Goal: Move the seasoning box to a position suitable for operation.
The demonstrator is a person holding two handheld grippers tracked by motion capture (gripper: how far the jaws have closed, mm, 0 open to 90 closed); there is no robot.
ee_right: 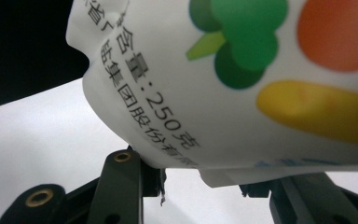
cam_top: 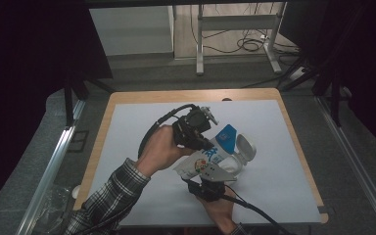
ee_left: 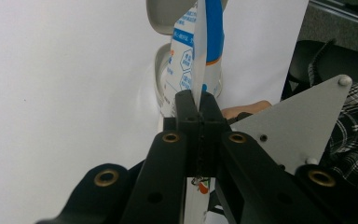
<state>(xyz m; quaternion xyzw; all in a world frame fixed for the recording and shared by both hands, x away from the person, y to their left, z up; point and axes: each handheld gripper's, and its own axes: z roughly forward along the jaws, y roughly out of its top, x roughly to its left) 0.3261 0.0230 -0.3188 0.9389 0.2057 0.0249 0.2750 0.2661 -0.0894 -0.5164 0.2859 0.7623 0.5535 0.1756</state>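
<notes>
While both hands hold it up, the bag (cam_top: 215, 156) hangs just above the middle of the worktop (cam_top: 284, 196), a little nearer the front edge than the back. It is white, with blue print, black writing and pictures of green, orange and yellow food. The left gripper (cam_top: 206, 142) comes at it from the left side, and its jaws are pressed together, pinching a thin flat edge of the bag (ee_left: 199, 70). The right gripper (cam_top: 214, 172) sits under the bag on the front side, with its grey plate on top. In the right gripper view, the bottom of the bag (ee_right: 242, 93) rests between the two black jaws, which stand apart on either side of it. It is hard to tell if they press on the bag, since its bulge hides their tips. A white round thing (cam_top: 245, 149) lies just beside the bag, on its right. A checked sleeve (cam_top: 112, 196) reaches in from the front left corner.
</notes>
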